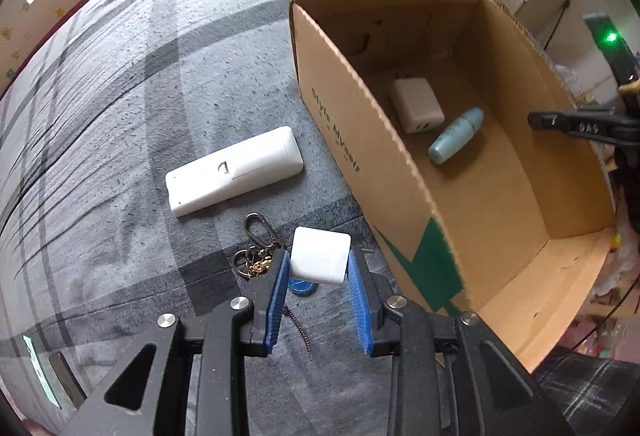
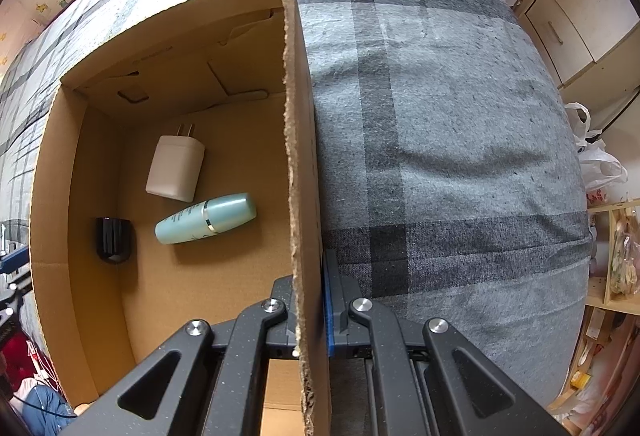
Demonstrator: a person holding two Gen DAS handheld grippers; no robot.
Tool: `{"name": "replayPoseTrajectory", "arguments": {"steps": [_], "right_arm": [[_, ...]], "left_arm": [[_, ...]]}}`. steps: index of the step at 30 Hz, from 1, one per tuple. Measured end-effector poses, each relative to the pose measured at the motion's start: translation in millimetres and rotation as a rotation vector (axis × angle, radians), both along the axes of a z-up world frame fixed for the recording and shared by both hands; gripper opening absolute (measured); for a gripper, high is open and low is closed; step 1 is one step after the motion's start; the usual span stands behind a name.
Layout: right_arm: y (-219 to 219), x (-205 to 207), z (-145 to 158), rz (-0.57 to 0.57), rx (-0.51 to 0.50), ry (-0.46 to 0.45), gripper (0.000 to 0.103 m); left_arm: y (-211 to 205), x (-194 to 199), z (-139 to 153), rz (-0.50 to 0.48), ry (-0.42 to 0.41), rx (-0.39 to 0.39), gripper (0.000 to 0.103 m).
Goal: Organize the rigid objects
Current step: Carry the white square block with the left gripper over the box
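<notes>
A grey plaid bed cover (image 1: 120, 107) is seen under everything, wrinkled at the left. On it stands an open brown corrugated cardboard box (image 1: 404, 203), its outer wall printed in green with "Style Myself" above a green geometric patch.

The box's right-hand wall (image 2: 300, 171) is clamped by the right tool (image 2: 310, 300), one finger inside the box and a blue-padded finger outside. Inside, on the box floor, a white plug-in charger (image 2: 176, 165) with two metal prongs is laid flat; just beside it lies a pale teal cosmetic bottle (image 2: 206, 218) on its side, its printing too small to be read. A small glossy black object (image 2: 113, 239) is set against the left inner wall, well apart from the bottle; what it is cannot be told.

Outside the box, a long white plastic remote-like case (image 1: 234, 169) marked with a single character like "L" lies on the cover. Near it, a bunch of keys on a metal carabiner (image 1: 256, 248) rests beside a blue round tag (image 1: 302, 284).

A small white rounded block (image 1: 320, 256) is gripped between the blue pads of the left tool (image 1: 319, 266), apparently held above the keys, just beside the box's outer wall.
</notes>
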State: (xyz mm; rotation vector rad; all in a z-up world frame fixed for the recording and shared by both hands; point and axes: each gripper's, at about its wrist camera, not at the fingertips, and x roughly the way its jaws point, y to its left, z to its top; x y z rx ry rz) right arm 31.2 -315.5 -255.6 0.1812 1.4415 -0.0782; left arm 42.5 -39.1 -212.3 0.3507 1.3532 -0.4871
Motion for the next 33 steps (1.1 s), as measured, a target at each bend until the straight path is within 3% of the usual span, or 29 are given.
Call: {"name": "replayPoseTrajectory", "arguments": {"steps": [19, 33], "right_arm": [[0.1, 1.4, -0.8, -0.002, 0.007, -0.001, 0.004], [-1.5, 2.0, -0.6, -0.005, 0.011, -0.001, 0.005]], "left_arm": [[-17.6, 1.3, 58.8, 0.061, -0.064, -0.057, 0.032], [-58.0, -3.6, 66.6, 0.015, -0.067, -0.094, 0.032]]}}
